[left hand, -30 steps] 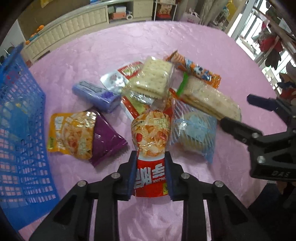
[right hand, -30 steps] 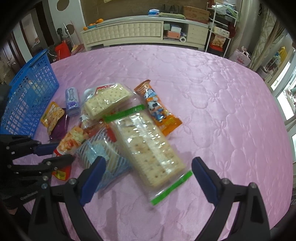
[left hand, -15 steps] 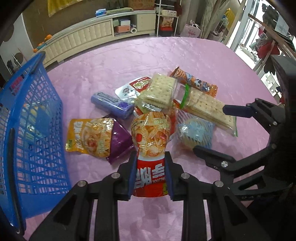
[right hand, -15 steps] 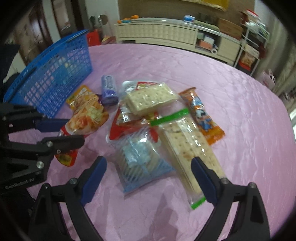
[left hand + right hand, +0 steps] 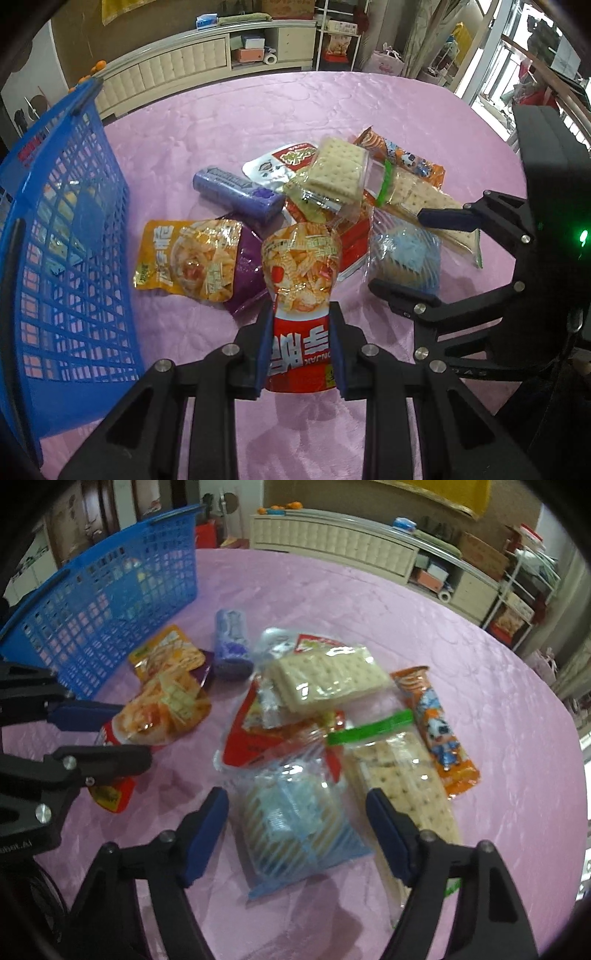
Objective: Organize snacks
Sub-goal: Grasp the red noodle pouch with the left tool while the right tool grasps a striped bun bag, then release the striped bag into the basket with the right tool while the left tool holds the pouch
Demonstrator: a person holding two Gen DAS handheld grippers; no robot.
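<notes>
The left gripper (image 5: 298, 345) jaws pinch a red chip packet (image 5: 300, 295) by its tail; it could slide free. The right gripper (image 5: 297, 829) jaws are closing astride a blue-striped packet (image 5: 295, 823) on the tabletop (image 5: 480, 635), possibly snagging the zip-bag crackers (image 5: 399, 771) alongside.

My left wrist camera looks steeply down, close over the snack pile (image 5: 332, 206) from its near-left; my right one faces it from the near-right. Both share the blue basket (image 5: 110, 587).
</notes>
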